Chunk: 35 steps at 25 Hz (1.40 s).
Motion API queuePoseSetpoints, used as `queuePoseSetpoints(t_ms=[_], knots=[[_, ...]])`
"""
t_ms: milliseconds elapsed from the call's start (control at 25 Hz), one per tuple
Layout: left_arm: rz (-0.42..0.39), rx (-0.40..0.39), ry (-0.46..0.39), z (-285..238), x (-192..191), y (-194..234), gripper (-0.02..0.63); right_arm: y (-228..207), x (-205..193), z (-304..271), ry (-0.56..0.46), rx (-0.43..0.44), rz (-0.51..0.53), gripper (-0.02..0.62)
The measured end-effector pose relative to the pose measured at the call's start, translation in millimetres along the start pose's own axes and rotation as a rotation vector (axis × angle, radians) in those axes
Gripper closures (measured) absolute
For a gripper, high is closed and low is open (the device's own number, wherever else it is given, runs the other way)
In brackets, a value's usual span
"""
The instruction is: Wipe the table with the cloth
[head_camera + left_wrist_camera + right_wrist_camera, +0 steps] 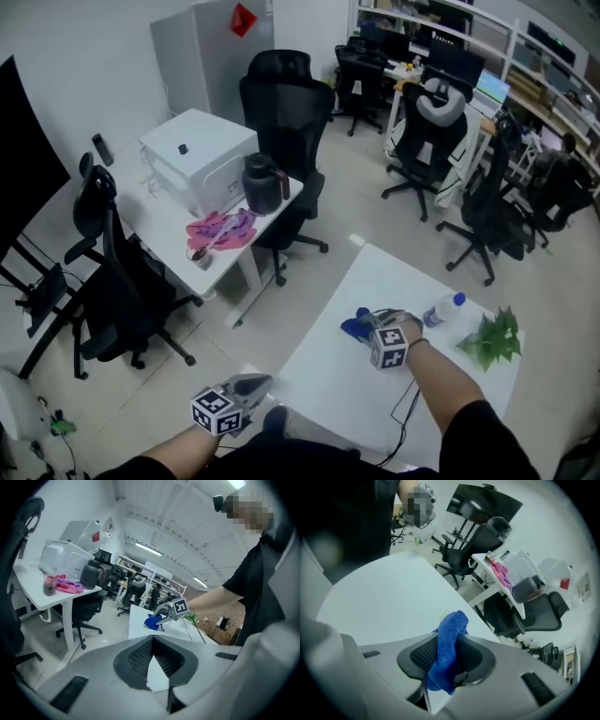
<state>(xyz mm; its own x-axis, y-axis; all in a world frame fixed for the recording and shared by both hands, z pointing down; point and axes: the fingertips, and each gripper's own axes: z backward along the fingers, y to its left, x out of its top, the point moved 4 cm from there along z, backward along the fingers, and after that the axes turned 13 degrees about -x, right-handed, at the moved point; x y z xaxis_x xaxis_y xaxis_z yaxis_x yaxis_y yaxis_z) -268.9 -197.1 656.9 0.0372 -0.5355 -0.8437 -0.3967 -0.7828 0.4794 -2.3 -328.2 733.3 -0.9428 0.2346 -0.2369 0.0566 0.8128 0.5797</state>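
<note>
The white table (375, 394) fills the lower right of the head view. My right gripper (367, 324) hangs over its far left part, pointing steeply down and shut on a blue cloth (353, 326). In the right gripper view the cloth (451, 625) is bunched between the pads and sticks out past the jaw tips (450, 637), just above the tabletop (379, 597). My left gripper (258, 382) is off the table's near left edge, over the floor, shut with nothing in it. The left gripper view shows its jaw tips (152, 639) meeting and, beyond them, the cloth (152, 622).
A plastic bottle (442, 309) and a green plant (492, 337) sit on the table's right side. A black cable (405, 412) hangs over its near edge. To the left a second desk (159, 220) holds a white box (199, 157), a black jug (262, 183) and pink cloth (223, 228). Office chairs stand around.
</note>
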Motion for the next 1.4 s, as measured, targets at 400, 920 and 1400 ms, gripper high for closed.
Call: queuePoseSetpoints(t_ms=[400,920,1400], knots=[[0.018,0.022,-0.028,18.5,-5.7,13.4,0.611,-1.9,6.8,-32.2,0.061,0.059,0.171,0.492],[0.027,-0.008,-0.039,3.8,-9.3,0.3,0.611,40.2,57.0,-21.8,0.03,0.102,0.363,0.5],[0.009,0.023,-0.053,10.7,-1.9,10.4,0.611,0.3,22.7,-36.7,0.113,0.031,0.217,0.499]])
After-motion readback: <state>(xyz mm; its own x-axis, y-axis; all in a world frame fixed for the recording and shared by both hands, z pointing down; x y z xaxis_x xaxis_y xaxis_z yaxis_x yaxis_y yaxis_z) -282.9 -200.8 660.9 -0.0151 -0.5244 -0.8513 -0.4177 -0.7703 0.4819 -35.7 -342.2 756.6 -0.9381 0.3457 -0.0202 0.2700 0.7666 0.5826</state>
